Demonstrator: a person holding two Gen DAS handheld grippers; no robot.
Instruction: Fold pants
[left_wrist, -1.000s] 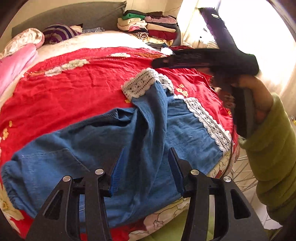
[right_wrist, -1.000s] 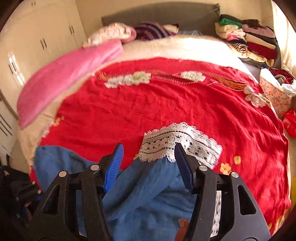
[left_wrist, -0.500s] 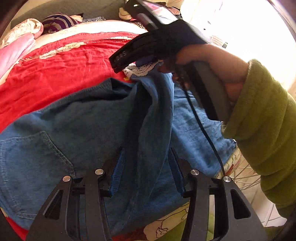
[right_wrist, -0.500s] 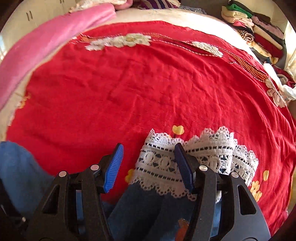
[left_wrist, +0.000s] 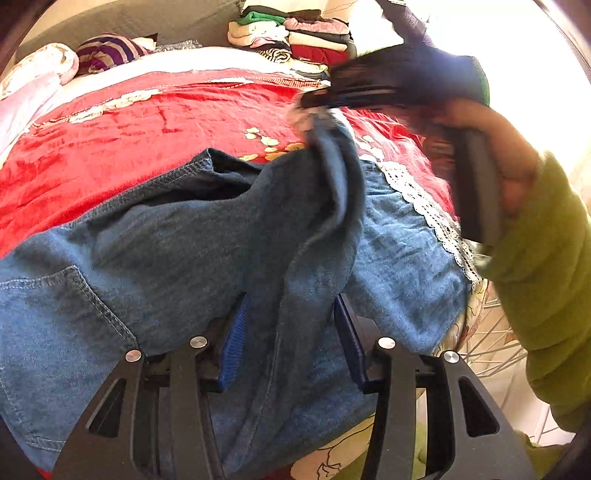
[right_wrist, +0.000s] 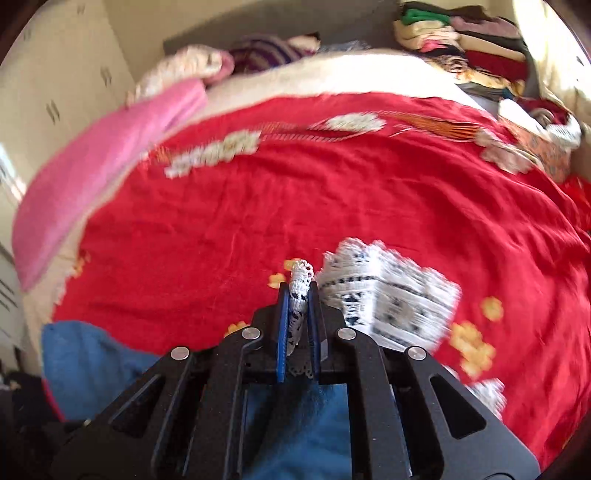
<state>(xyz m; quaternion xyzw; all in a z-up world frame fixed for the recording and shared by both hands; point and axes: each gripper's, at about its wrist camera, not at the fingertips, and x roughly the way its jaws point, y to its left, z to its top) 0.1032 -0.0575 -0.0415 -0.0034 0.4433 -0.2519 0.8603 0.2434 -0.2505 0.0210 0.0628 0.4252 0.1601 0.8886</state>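
On the red bedspread I find the denim pants; right gripper clamped on their lace hem; left gripper fingers apart astride a fold; no legible writing.

Your right gripper has just closed, its blue pads pinching the lace hem of the pants. Your right hand, in a green sleeve, grips its handle, the tool angled downward. Your left gripper points down, jaws partly apart, a fold of denim between them
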